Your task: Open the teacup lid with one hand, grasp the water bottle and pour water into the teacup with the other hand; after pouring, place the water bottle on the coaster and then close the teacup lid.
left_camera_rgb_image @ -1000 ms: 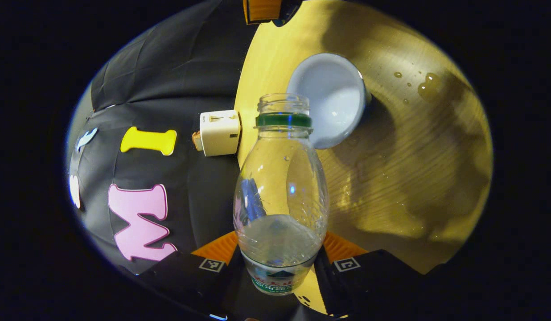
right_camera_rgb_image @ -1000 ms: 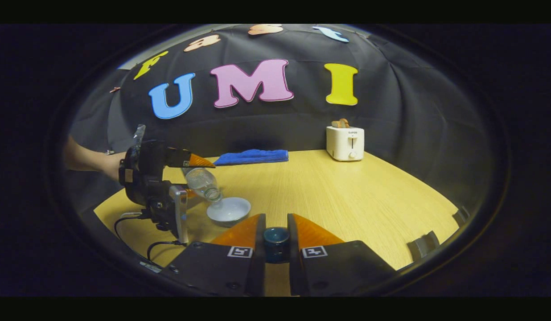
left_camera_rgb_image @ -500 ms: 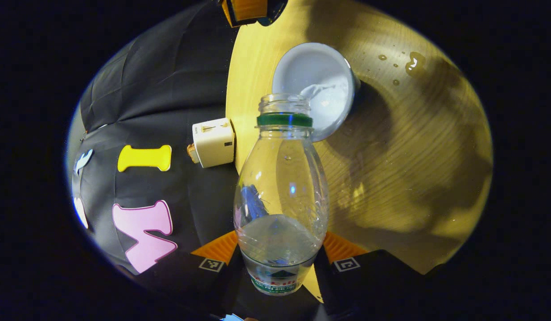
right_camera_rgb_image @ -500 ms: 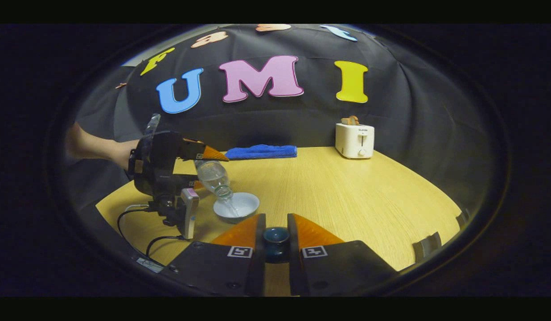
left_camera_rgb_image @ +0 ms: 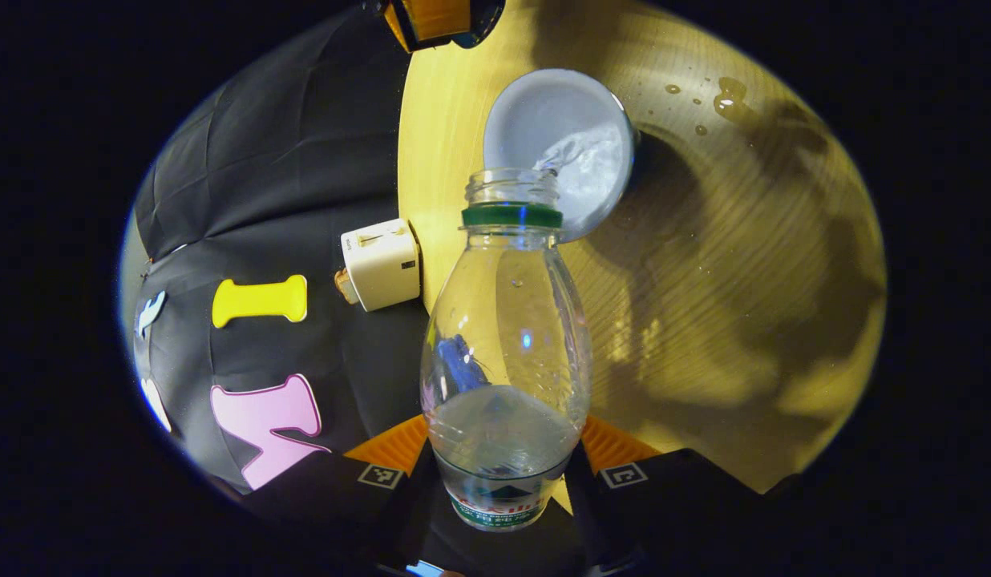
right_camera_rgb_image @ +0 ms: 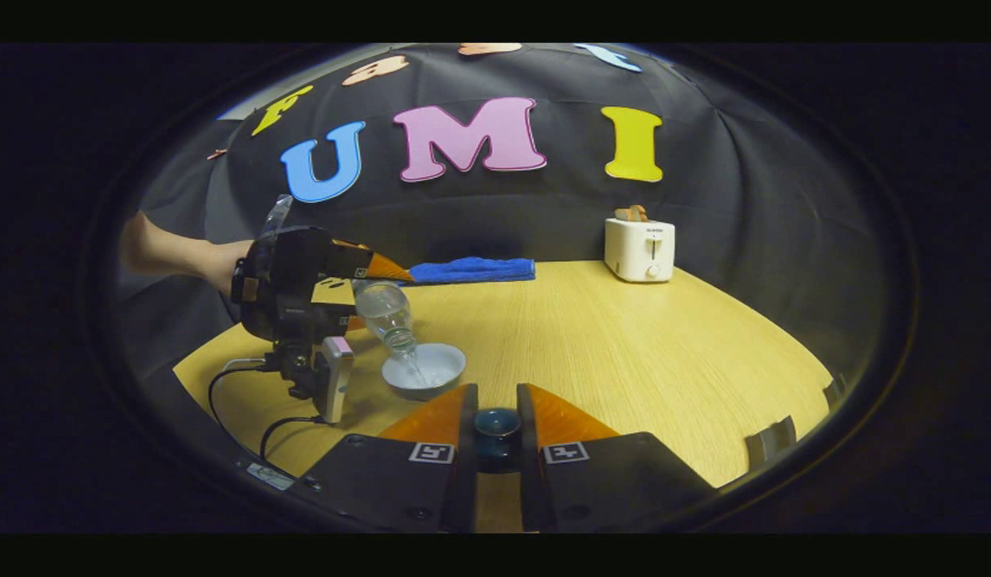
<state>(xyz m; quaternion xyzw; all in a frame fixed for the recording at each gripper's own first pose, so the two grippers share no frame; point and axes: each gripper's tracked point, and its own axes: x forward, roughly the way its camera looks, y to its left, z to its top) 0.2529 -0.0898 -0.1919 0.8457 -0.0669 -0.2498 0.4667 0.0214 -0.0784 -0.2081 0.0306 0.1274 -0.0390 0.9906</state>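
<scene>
The left gripper [left_camera_rgb_image: 503,473] pinches the bottle [left_camera_rgb_image: 505,344] by its lower body, one finger on each side. In the right gripper view the bottle [right_camera_rgb_image: 386,315] is tilted with its long axis slanting down and its open neck lowest, just above the teacup [right_camera_rgb_image: 424,370]. Water streams from the mouth into the white teacup [left_camera_rgb_image: 560,144], which stands open on the table [right_camera_rgb_image: 624,344].

The right gripper [right_camera_rgb_image: 496,433] is pressed on the dark blue lid [right_camera_rgb_image: 496,429], held clear of the cup, nearer the camera. A hand [right_camera_rgb_image: 215,268] holds the left gripper [right_camera_rgb_image: 359,280].

Well behind the cup lie a blue cloth [right_camera_rgb_image: 473,270] and a toaster [right_camera_rgb_image: 640,248] at the table's far edge. Water drops [left_camera_rgb_image: 724,84] dot the wood beside the cup. Nothing stands between the neck and the cup.
</scene>
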